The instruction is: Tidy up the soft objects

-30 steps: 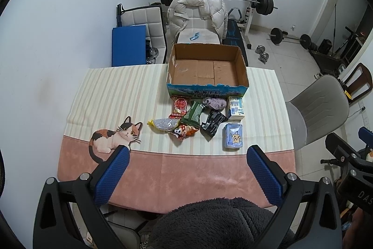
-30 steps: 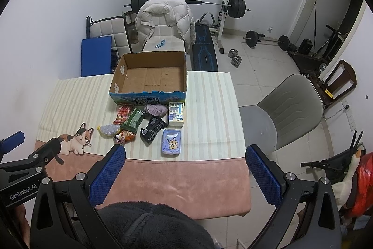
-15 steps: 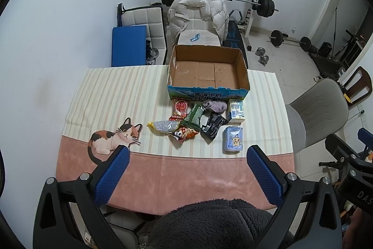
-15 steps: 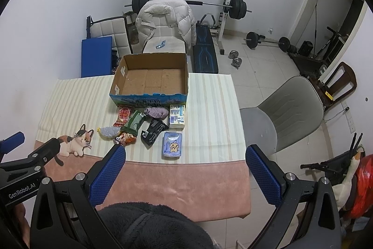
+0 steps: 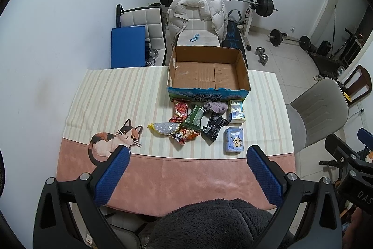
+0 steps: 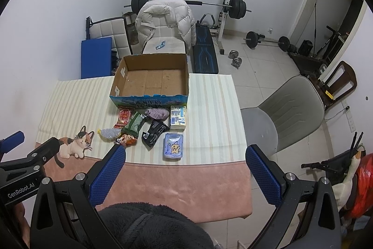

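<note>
The near edge of the desk (image 5: pixel 198 181) is hidden behind a dark fleece sleeve (image 5: pixel 221 223) at 6 o'clock. The green packet (image 5: pixel 194 117) covers part of the red packet (image 5: pixel 180 110) and of the orange snack bag (image 5: pixel 186 134). The print on the carton (image 5: pixel 207 97) is too small to read. In the right view the left tool (image 6: pixel 23 155) is cut off at 9 o'clock.

A matt brown corrugated cardboard box (image 5: pixel 208 72) sits on a striped cloth tablecloth (image 5: pixel 116 95) beside glossy plastic snack packets (image 5: pixel 186 118).
</note>
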The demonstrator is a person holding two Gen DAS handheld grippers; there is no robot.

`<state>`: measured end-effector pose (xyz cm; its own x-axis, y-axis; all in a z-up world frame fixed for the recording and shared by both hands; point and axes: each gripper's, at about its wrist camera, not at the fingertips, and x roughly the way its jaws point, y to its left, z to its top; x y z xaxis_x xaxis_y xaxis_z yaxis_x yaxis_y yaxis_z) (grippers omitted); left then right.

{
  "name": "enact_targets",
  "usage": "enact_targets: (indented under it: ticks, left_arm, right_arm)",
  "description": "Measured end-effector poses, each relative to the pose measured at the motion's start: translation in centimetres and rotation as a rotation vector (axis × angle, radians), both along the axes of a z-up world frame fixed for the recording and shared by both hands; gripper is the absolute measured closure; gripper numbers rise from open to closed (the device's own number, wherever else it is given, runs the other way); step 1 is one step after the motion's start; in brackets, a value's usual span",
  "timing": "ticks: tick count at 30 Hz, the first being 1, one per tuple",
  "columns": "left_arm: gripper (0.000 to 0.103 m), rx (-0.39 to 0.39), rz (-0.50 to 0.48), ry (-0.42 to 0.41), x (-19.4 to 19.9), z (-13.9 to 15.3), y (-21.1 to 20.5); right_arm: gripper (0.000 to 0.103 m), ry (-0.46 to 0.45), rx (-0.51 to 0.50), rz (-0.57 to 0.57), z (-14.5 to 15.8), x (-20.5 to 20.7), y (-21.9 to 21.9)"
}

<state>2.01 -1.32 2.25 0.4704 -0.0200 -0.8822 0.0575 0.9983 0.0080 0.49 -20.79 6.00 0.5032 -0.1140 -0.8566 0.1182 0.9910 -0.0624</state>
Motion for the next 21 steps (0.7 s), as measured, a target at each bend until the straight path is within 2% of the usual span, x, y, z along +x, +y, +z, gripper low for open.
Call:
enact_targets:
  ticks: [14,17,21]
  left_arm:
    - [0.000,-0.003,0.001,-0.005,0.3,-0.1,0.4]
    - [0.000,-0.007,-0.007,-0.008,0.4,-0.9,1.1]
    - [0.000,-0.001,0.000,-0.015,3.0,-3.1,1.6]
  right_arm:
    - [0.000,0.003,0.007,0.000,0.1,0.0,0.1]
    - [0.000,0.003,0.016,-0.004,-0.1,0.2,0.1]
    - [0.000,0.012,0.030,-0.012,-1.7,1.9,-0.5]
